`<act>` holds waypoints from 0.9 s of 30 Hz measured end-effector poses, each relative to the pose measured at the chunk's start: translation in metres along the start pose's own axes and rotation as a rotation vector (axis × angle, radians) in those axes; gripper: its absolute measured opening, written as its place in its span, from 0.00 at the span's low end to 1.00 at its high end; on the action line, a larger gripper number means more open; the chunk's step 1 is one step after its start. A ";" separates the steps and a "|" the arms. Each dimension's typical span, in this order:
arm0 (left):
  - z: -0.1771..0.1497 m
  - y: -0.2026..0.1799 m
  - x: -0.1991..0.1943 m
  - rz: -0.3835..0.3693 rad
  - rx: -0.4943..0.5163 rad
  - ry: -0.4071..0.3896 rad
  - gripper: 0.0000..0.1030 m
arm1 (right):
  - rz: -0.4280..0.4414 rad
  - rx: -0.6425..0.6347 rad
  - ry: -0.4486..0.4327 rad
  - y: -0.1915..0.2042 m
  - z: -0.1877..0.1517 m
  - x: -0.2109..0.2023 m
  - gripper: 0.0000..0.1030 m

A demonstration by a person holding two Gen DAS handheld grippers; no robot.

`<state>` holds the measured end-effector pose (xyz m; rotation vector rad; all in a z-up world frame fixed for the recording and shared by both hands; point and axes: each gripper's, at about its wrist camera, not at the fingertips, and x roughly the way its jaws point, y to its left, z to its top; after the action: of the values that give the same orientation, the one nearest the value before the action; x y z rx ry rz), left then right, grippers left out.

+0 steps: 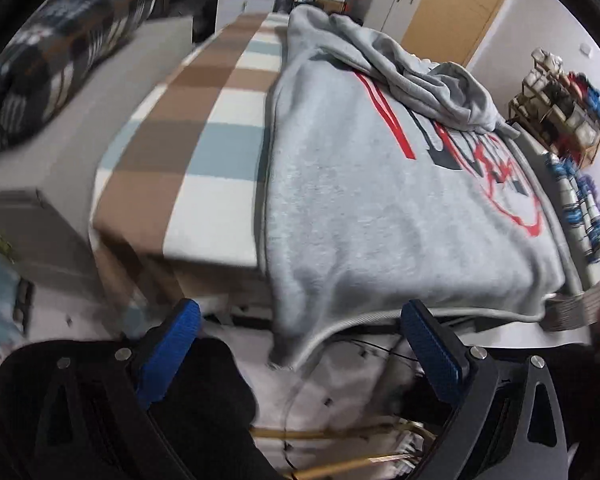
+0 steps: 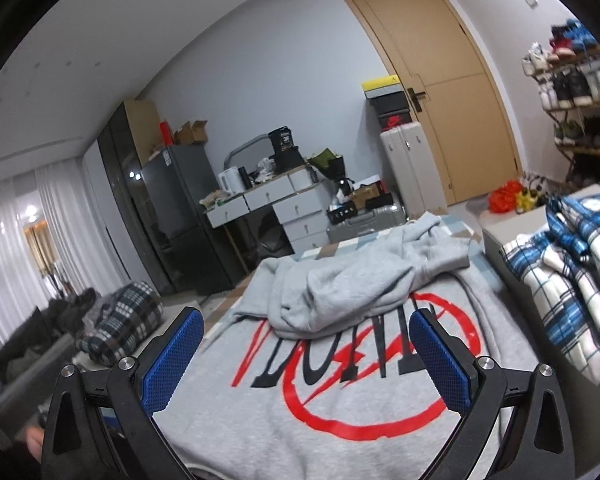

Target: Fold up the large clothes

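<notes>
My left gripper [image 1: 300,344] hung wide open over the hoodie's hem corner [image 1: 292,344], nothing between its pads. The checked blanket [image 1: 204,136] to its left lay bare. My right gripper [image 2: 306,356] gaped over the flat printed chest [image 2: 340,380]; ahead, the bunched sleeves and hood [image 2: 340,284] blocked the way, a plaid quilt [image 2: 572,280] crowding the right.

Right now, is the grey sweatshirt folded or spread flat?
Mostly spread: the grey sweatshirt lies flat with its red print showing, but its far part is bunched on top.

Partly covered dark block letters within red circle on grey sweatshirt [image 2: 340,412]; not readable. Red jumping-figure logo on black box [image 2: 392,121].
</notes>
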<state>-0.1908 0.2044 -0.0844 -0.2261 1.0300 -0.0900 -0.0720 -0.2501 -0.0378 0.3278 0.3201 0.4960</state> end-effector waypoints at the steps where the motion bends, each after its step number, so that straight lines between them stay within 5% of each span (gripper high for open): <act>1: 0.000 0.001 0.003 -0.018 -0.012 0.007 0.95 | 0.004 0.009 0.000 -0.001 0.000 -0.001 1.00; 13: -0.020 0.024 0.046 -0.156 -0.260 0.130 0.96 | 0.036 0.031 0.037 -0.008 -0.002 0.000 1.00; 17: -0.026 0.029 0.051 -0.326 -0.336 0.190 0.94 | 0.050 0.013 0.049 -0.003 -0.004 0.001 1.00; 21: -0.028 0.023 0.045 -0.472 -0.331 0.217 0.46 | 0.070 0.006 0.053 0.000 -0.004 0.001 1.00; 23: -0.027 0.012 0.033 -0.499 -0.259 0.192 0.43 | 0.083 0.004 0.057 0.001 -0.004 0.002 1.00; 27: -0.029 -0.008 0.013 -0.498 -0.121 0.126 0.16 | 0.089 -0.007 0.077 0.005 -0.006 0.006 1.00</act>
<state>-0.2088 0.1901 -0.1072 -0.5907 1.0873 -0.4987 -0.0710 -0.2415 -0.0422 0.3177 0.3796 0.5976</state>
